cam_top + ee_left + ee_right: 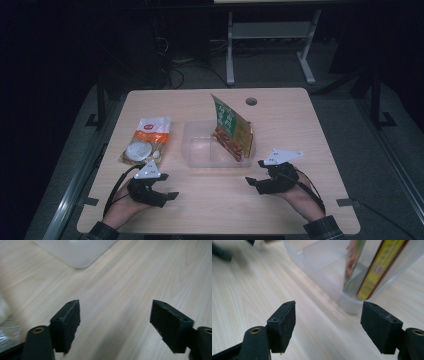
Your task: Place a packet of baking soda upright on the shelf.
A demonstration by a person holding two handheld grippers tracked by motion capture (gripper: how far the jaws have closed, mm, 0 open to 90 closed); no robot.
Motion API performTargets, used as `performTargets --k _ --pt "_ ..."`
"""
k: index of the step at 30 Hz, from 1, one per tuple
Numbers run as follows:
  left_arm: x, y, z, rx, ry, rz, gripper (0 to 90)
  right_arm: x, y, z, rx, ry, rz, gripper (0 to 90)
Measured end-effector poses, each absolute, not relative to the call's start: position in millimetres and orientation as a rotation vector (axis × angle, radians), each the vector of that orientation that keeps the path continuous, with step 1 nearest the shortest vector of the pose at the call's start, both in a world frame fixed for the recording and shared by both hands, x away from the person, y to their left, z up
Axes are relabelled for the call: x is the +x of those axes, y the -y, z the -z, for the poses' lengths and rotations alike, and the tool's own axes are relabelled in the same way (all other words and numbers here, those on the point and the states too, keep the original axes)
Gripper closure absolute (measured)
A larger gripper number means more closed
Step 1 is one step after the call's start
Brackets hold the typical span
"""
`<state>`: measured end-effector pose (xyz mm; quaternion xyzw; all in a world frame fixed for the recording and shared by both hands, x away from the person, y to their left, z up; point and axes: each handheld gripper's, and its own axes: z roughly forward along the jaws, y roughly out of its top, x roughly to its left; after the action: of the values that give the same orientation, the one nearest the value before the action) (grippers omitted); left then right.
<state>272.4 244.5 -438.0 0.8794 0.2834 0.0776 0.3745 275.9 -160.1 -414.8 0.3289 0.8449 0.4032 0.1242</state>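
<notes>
Both tools rest low over the table (210,200) with nothing in them: the left tool (167,192) has its jaws apart over bare wood just in front of the white-and-orange snack packet (146,141), and the right tool (254,176) stands with jaws apart near the front right corner of the clear plastic container (197,161). The green-and-red snack bag (231,128) already stands tilted inside this container, so I judge the packet on the left is the next thing to put in. To do it well, the left tool should turn toward the packet, take it by a flat edge and not by the bulging middle, and lift it fully over the container wall.
</notes>
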Motion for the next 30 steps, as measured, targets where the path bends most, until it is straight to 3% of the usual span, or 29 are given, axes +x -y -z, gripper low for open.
performTargets --k 2,5,10,15,21,30 --pt "274 -248 434 2.243 -0.747 -0.216 27.0 274 159 418 0.966 -2.469 -1.168 27.4" --pt "279 -255 427 2.222 -0.798 -0.272 37.6 268 157 425 0.968 -2.495 -1.148 25.9" --pt "299 -275 414 2.150 -0.909 -0.407 65.9 263 158 434 0.988 -2.521 -1.128 24.7" --pt "322 -295 412 2.122 -1.031 -0.504 84.3 261 161 438 1.005 -2.531 -1.120 24.7" --pt "348 -315 425 2.092 -1.169 -0.562 89.7 262 164 439 1.037 -2.520 -1.118 24.2" --pt "366 -334 441 2.108 -1.214 -0.476 90.0 263 163 441 1.044 -2.523 -1.109 23.9"
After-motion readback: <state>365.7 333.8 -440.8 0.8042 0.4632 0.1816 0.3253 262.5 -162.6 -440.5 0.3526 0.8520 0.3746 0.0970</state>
